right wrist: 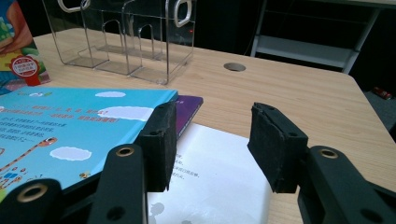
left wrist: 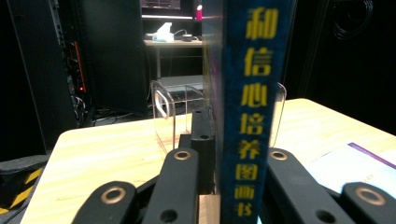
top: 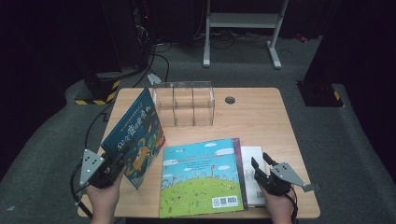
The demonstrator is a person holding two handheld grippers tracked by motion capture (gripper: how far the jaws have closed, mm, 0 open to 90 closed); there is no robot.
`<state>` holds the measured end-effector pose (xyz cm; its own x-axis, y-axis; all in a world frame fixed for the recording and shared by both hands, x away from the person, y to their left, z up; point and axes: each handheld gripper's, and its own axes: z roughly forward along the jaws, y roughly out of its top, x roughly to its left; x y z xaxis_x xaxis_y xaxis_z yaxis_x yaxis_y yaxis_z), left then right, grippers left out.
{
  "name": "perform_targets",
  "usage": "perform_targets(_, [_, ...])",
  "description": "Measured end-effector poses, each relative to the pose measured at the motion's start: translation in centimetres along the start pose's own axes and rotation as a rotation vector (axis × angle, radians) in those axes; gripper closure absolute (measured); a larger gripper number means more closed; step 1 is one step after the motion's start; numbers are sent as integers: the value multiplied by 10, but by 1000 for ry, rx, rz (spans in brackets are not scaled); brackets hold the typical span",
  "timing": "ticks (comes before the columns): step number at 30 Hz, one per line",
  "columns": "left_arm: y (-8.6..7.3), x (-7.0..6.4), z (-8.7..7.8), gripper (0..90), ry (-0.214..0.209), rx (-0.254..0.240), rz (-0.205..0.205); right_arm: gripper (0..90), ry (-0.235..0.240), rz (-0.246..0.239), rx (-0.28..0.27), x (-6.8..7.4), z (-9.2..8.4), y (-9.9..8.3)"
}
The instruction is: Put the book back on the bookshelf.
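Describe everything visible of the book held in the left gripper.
The blue picture book stands tilted on edge at the left of the wooden table, its cover of bright cartoon art and yellow lettering facing the camera in the high view. The left gripper is shut on it near its lower corner; the left gripper view shows the blue spine with yellow characters upright between the jaws. It looks like a thin glossy paperback, closed. Its far top corner lies near the clear plastic rack; contact cannot be told.
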<state>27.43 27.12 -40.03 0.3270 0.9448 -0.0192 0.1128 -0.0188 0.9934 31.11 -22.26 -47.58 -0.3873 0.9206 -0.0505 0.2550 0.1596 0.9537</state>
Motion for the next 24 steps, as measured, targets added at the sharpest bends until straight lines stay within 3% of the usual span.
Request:
perform_targets(4, [-1,-1,1,759,-18,13,4,511,2,1,3,0,0,-1])
perform_targets(6, [-2,-1,6,713,-34,62,-3,509,4,3,7,0,1,-1])
perform_targets(8, [-5,-2,8,701,-9,66,0,507,4,2,11,0,1,-1])
perform_targets(13, [-7,2,9,708,-14,49,-28,504,7,3,15,0,1,-2])
perform_targets(17, [-10,3,6,774,-14,8,-44,503,4,3,16,1,0,-2])
perform_targets(19, [-10,1,6,775,-3,5,-40,502,4,1,13,1,0,-2])
perform_targets(20, [-10,-3,7,776,17,-6,-12,499,0,0,14,0,-1,-2])
perform_targets(24, [-7,-7,8,770,6,-4,-4,492,-5,4,20,-2,-1,-3])
